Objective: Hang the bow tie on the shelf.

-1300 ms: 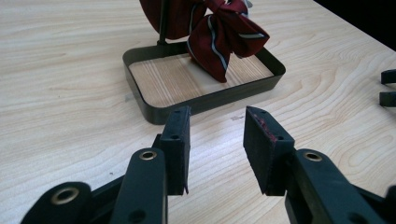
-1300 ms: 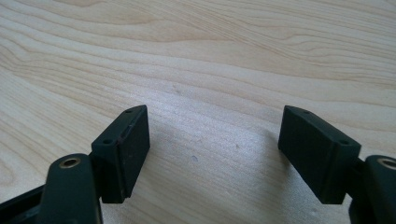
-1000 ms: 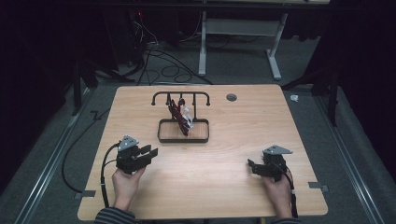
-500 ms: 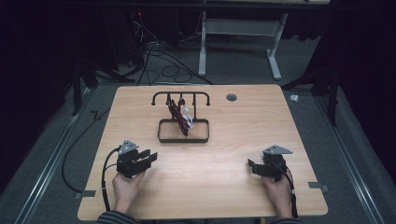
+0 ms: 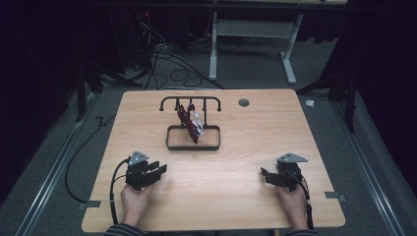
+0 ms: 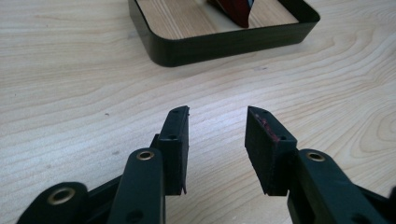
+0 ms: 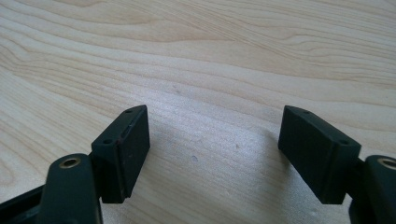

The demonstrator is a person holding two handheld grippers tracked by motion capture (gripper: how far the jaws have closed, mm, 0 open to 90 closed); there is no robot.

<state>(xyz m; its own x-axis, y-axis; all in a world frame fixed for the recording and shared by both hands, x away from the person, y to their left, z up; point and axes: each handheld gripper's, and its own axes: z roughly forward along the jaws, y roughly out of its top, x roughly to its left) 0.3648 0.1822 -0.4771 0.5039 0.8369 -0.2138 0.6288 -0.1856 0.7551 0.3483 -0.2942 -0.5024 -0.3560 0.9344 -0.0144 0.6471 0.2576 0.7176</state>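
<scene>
A black wire stand with a hooked top bar point(image 5: 191, 100) and an oblong tray base point(image 5: 193, 146) stands at the table's middle. Red, black and white pieces point(image 5: 189, 123) hang from the bar down into the tray. My left gripper point(image 5: 158, 170) is at the front left, low over the wood and pointing right toward the stand, open with nothing between its fingers. In the left gripper view it point(image 6: 217, 114) faces the tray's black wall point(image 6: 224, 44), with a red piece point(image 6: 236, 9) inside. My right gripper point(image 5: 266, 175) is at the front right, open and empty; bare wood lies under it point(image 7: 212, 112).
The wooden table point(image 5: 255, 142) has a round grey grommet point(image 5: 243, 103) at its back right. A black cable point(image 5: 114, 191) trails from the left gripper along the front left edge. Behind the table are floor cables point(image 5: 162, 54) and a white desk frame point(image 5: 251, 29).
My left gripper has sunk a little and drifted toward the table's near edge. The right gripper has stayed where it was.
</scene>
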